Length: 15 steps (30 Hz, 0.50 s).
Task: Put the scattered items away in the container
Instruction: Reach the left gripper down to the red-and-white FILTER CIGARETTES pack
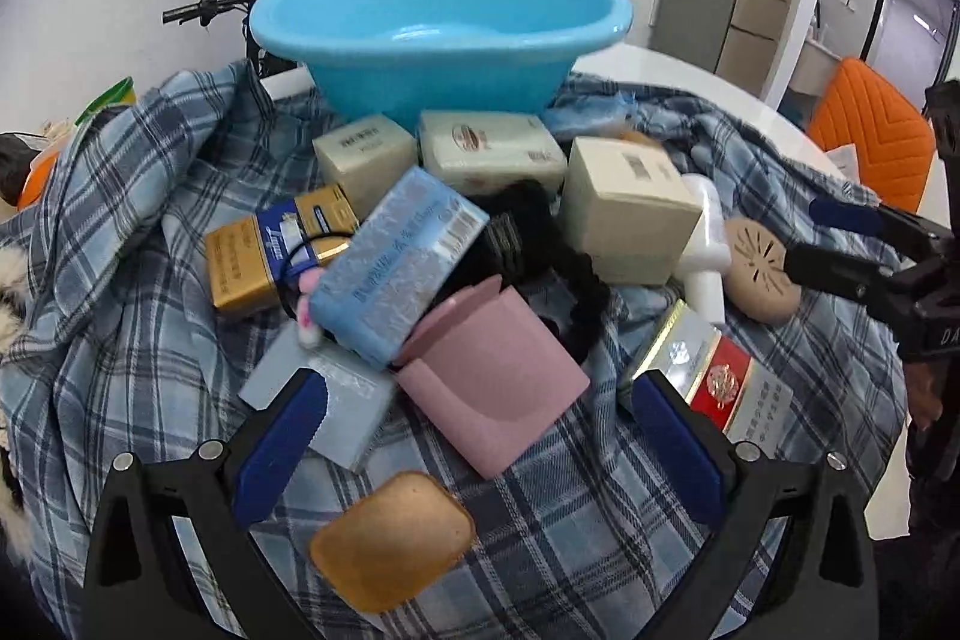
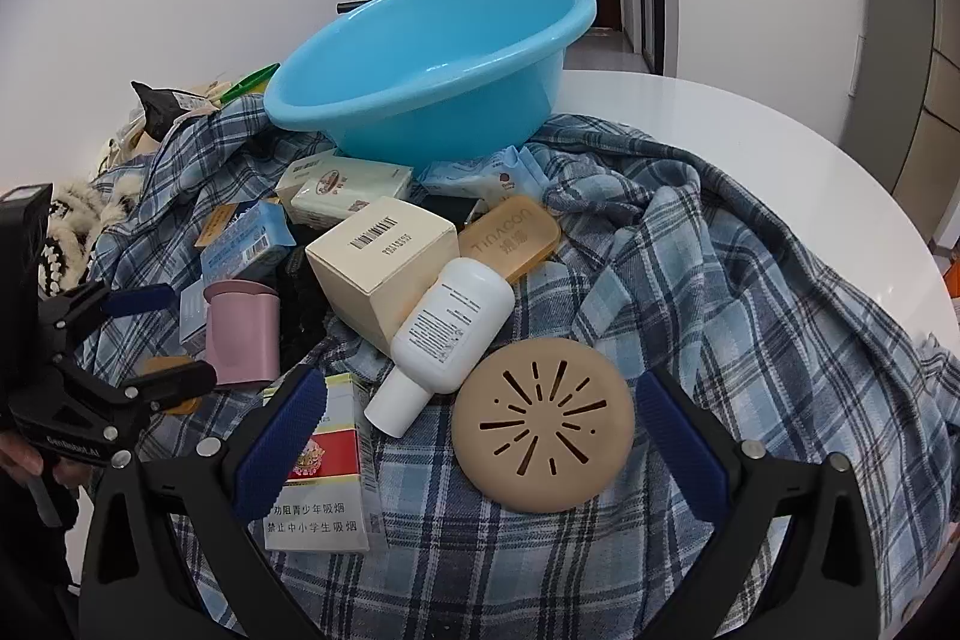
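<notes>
Both tongs, left (image 1: 474,436) and right (image 2: 474,436), hang wide open and hold nothing. The basin (image 1: 441,34) sits empty behind the clutter on the plaid cloth (image 2: 750,292). I'd take the disc (image 2: 543,427) with the right, gripping across its rim. What lies under the dark bundle (image 1: 540,244) I cannot make out.

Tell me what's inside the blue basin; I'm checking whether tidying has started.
The blue basin looks empty: only bare blue floor and walls show. Its near rim hides a strip of the bottom.

White round table (image 2: 690,112) under rumpled blue plaid cloth (image 2: 750,280).
</notes>
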Each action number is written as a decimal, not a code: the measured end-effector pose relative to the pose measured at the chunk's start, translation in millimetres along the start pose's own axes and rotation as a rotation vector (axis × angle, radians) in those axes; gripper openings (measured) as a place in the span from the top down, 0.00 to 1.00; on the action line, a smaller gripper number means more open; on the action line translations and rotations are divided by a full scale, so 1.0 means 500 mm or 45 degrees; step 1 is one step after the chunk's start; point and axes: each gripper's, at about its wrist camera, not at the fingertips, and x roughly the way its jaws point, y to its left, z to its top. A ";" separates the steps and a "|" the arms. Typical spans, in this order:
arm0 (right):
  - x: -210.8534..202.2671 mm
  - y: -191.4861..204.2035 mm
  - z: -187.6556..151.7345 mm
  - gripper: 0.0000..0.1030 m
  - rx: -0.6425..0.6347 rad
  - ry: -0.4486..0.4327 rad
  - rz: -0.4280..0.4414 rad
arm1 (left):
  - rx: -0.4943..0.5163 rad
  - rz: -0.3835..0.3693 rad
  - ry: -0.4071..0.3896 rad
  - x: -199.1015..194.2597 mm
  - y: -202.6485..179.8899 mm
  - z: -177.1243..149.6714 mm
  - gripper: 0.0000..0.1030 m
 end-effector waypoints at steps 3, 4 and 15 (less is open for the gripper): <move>0.000 -0.006 -0.005 0.00 0.016 0.003 0.011 | 0.005 -0.008 0.000 -0.003 -0.005 -0.004 0.00; -0.001 -0.009 -0.007 0.00 0.016 0.004 0.011 | 0.007 -0.019 -0.001 -0.005 -0.007 -0.005 0.00; -0.001 -0.042 -0.025 0.00 0.068 0.016 0.004 | 0.235 -0.335 0.062 -0.007 -0.132 -0.011 0.00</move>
